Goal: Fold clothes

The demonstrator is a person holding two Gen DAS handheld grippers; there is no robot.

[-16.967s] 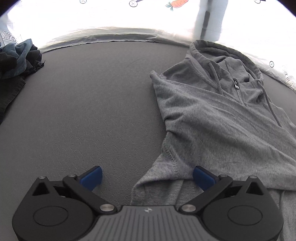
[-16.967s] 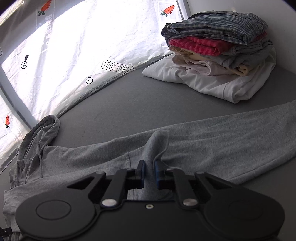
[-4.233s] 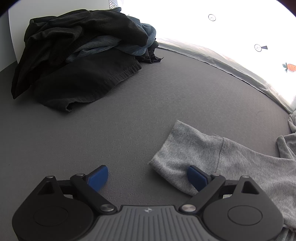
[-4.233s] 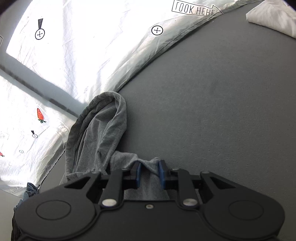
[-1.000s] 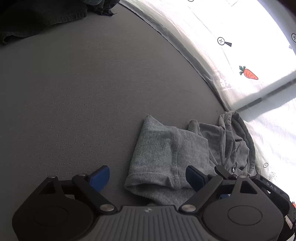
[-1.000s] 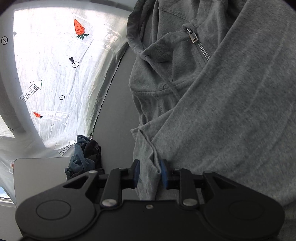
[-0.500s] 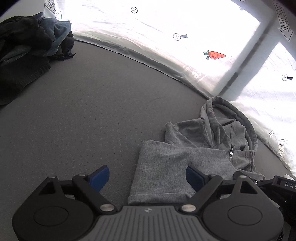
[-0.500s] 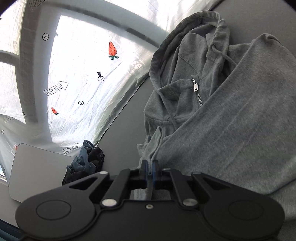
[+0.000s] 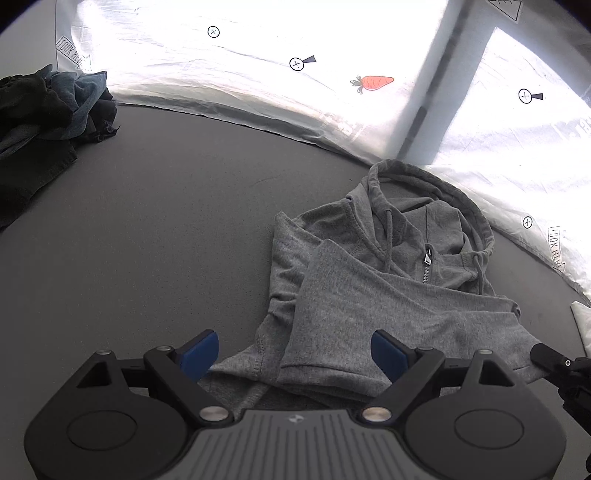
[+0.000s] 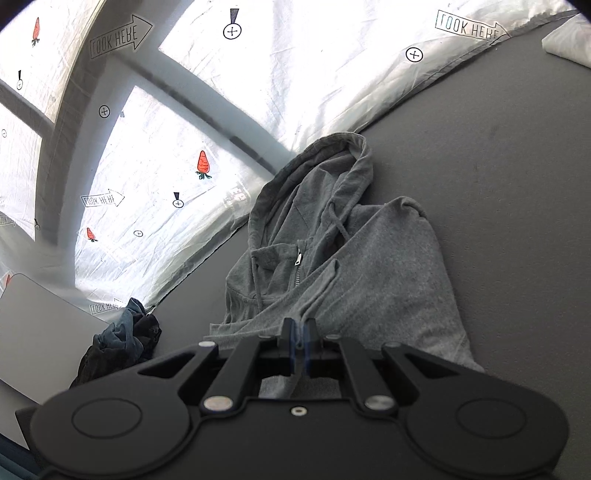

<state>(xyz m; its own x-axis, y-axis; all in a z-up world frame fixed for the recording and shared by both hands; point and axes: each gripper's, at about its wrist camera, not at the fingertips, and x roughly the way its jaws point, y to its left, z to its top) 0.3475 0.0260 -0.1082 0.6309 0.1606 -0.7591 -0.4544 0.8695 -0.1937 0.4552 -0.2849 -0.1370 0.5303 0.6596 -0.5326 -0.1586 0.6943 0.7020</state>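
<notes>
**Inspector:** State the position of the garment.

**Assistant:** The grey hoodie (image 9: 388, 295) lies on the dark grey table surface (image 9: 166, 229), right of centre in the left wrist view. Its hood (image 9: 436, 188) is at the far end, against the foot of the white printed sheet (image 9: 258, 66) that backs the table. The zip pull (image 9: 427, 256) sits below the hood opening, with the drawcords hanging on either side of it. Both sleeves are laid across the chest, one over the other, so the body forms a narrow block.

**Inspector:** Left gripper?

**Assistant:** The left gripper (image 9: 293, 350) is at the near edge of the hoodie. Its jaws stand wide apart, the blue pads (image 9: 199, 349) on either side of the folded sleeve cuff, holding nothing. I cannot tell whether the pads touch the cloth.

**Inspector:** Right gripper?

**Assistant:** The right gripper (image 10: 300, 341) has its jaws pressed together. A thin fold of the hoodie's grey fabric runs up between them, so it is clamped on the garment at the near hem. In the left wrist view, part of that tool shows at the right edge, beside the hoodie.

**Inspector:** Other items on the table?

**Assistant:** A pile of dark clothes (image 9: 40, 110), black and blue, lies at the far left, well apart from the hoodie. A white folded cloth (image 10: 569, 40) shows at the far right, mostly cut off by the frame. The sheet carries carrot prints (image 9: 373, 83) and "LOOK HERE" arrows (image 10: 120, 35).
</notes>
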